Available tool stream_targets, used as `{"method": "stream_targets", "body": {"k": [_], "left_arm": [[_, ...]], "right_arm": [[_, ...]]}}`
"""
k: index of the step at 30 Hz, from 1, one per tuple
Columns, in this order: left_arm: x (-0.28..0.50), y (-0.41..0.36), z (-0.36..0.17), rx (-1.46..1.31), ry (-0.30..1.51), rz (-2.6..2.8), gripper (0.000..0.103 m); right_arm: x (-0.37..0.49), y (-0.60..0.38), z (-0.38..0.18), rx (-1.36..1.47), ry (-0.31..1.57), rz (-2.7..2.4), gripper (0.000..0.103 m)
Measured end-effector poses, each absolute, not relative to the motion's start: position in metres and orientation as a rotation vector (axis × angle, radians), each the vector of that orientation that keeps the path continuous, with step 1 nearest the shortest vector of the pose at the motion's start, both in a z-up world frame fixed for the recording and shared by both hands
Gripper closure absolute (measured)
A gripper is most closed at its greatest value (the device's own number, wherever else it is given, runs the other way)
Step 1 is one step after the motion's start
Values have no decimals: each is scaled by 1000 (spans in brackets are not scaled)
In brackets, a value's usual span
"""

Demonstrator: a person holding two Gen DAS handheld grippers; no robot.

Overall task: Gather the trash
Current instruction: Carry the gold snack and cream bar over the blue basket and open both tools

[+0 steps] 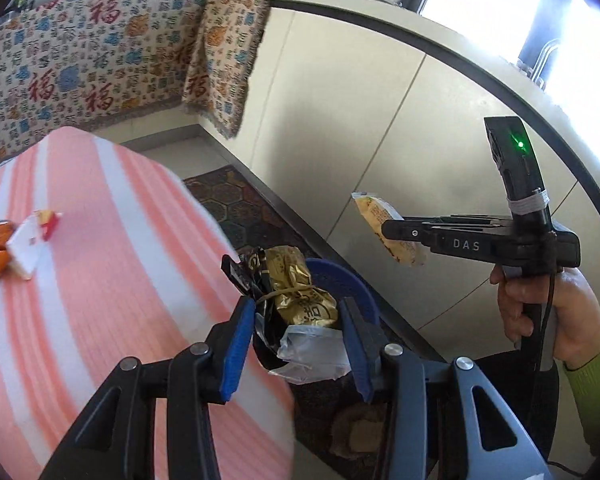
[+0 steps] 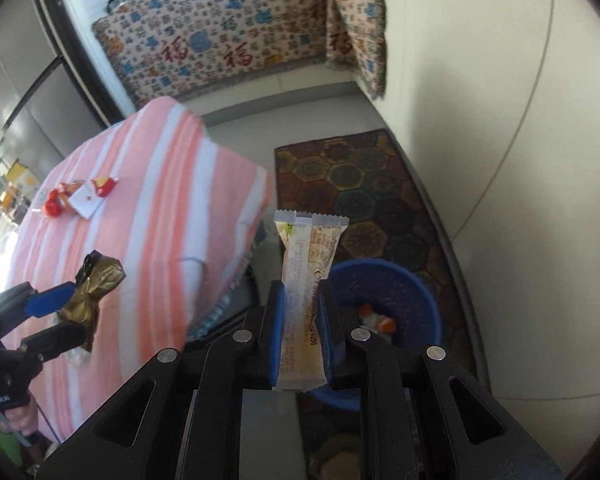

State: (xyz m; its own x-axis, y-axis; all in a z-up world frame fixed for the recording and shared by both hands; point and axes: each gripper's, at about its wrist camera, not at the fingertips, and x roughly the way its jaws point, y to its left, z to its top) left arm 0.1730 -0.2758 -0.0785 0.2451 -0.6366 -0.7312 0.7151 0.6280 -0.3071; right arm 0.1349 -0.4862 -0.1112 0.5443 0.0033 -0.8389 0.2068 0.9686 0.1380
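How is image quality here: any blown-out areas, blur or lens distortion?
Left wrist view: window top right is blown out white, striped tablecloth edge smeared by motion blur, counter edge bowed by the fisheye. Right wrist view: softer overall, glare at the left edge, pale wrapper fairly sharp.

A table (image 2: 148, 216) is covered by a pink and white striped cloth (image 1: 112, 248). A small cluster of orange, red and white wrappers (image 2: 80, 196) is seen lying on the cloth near its far side. Beside the table, the pale floor (image 2: 240, 136) is partly covered by a dark hexagon-patterned mat (image 2: 360, 184), on which a blue basket (image 2: 416, 280) is set
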Motion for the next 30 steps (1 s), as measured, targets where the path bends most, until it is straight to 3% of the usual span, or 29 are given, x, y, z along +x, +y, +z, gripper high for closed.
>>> {"method": "stream_targets", "body": {"k": [8,19,21,22,23,28,30], "left_arm": [[177,-378,-133,150,1022,-976,58],[189,-431,-182,222,1027,-991,53],[190,-438,-192,235,1024,-978,39],[193,-440,-198,236,1030,-962,37],[196,-444,-201,230,1035,-955,37],[194,-436,-193,188,1034,-937,37],[186,-424,-177,191,995,-920,37]], "right_arm": [[123,-541,-156,338,996,-199,88],[116,-575,-177,468,1005,-204,87],[115,-576,-177,464,1006,-219,78],[114,-578,-177,473,1003,-222,73],[113,-579,-177,484,995,-226,66],[105,-583,-170,483,955,-259,62],[103,-581,-166,469,939,-273,53]]}}
